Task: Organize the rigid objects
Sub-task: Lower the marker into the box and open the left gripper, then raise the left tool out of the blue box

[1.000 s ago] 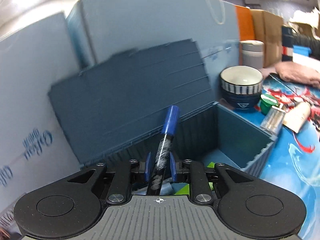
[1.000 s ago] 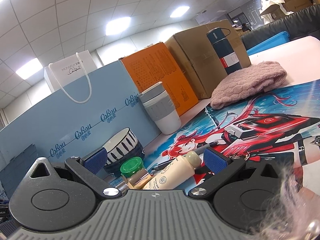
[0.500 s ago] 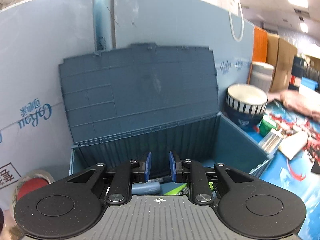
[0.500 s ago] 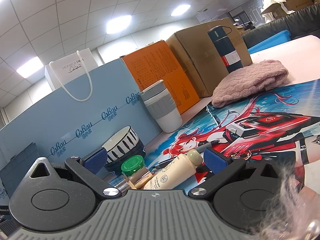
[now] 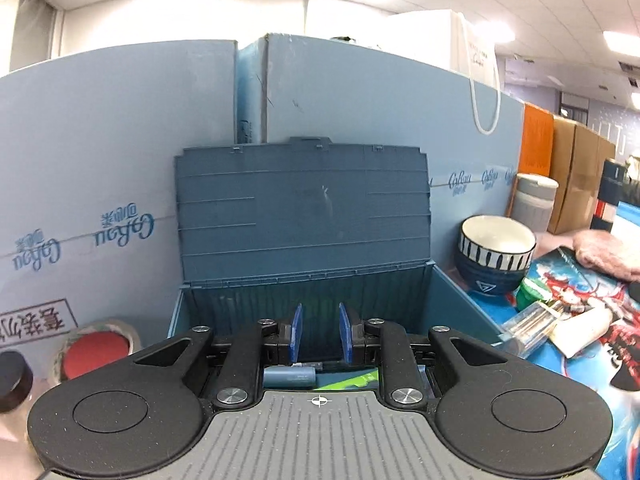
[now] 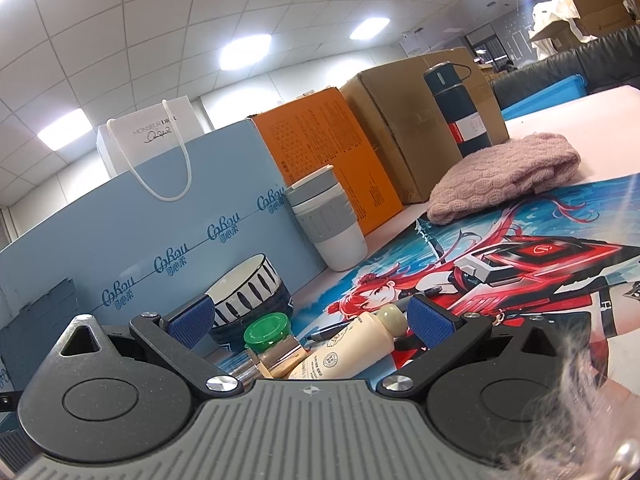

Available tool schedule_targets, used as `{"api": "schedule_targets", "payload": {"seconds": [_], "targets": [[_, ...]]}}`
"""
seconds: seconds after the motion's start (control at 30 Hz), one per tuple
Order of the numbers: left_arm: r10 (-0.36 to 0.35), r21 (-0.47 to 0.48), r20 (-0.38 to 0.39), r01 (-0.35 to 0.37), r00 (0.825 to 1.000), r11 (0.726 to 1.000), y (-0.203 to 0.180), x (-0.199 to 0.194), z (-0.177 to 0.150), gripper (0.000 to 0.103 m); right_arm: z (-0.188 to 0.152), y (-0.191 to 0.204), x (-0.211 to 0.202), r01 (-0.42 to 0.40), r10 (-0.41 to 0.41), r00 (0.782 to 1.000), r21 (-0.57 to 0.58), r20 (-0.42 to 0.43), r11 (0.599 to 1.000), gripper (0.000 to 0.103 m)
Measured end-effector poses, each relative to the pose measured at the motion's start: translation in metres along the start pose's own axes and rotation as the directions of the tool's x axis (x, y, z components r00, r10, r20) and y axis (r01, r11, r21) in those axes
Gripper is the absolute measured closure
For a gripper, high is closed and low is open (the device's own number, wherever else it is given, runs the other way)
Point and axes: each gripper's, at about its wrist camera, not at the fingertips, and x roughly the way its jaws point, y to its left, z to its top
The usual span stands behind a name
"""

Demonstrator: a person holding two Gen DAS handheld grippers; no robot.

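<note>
A blue plastic storage box [image 5: 452,296] stands open with its lid [image 5: 304,208] leaning back against blue cartons. My left gripper [image 5: 319,334] is open and empty above the box's front. Below it in the box lie a grey-blue cylinder [image 5: 289,376] and a green item [image 5: 352,380]. My right gripper [image 6: 308,320] is wide open and empty over a cream bottle [image 6: 348,356], a green-capped jar [image 6: 267,330] and a clear-cased item [image 6: 276,360] on the printed mat. A dark pen [image 6: 332,330] lies behind the bottle.
A striped bowl [image 5: 496,256] sits right of the box, also in the right wrist view [image 6: 248,288]. A grey-banded cup [image 6: 328,220], dark flask [image 6: 456,108], pink knit cloth [image 6: 504,176] and cartons stand behind. A tape roll [image 5: 94,350] and dark jar [image 5: 14,374] sit left of the box.
One second ago my left gripper was shut on a blue-capped pen. It has let the pen go into the box, opened, and lifted back. My right gripper has barely moved.
</note>
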Motion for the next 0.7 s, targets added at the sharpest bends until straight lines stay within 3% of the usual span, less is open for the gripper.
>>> {"api": "schedule_targets", "payload": {"seconds": [0.3,0.5,0.7], "targets": [[-0.025,-0.065,0.065,0.029,0.998,0.997,-0.013,-0.041,-0.008,0.082,-0.001,0.002,-0.008,0.017,-0.016,0.998,-0.014,0.062,1.000,0.000],[-0.056,-0.057,0.113,0.063,0.992,0.996,-0.029,-0.067,-0.017,0.082,0.000,0.009,-0.017,0.021,-0.015,0.994,-0.057,0.113,0.998,0.000],[-0.037,-0.033,0.196,0.044,0.980,0.998,-0.033,-0.096,-0.021,0.082,0.008,0.030,-0.035,-0.028,0.043,0.989,-0.103,0.138,0.994,0.000]]}}
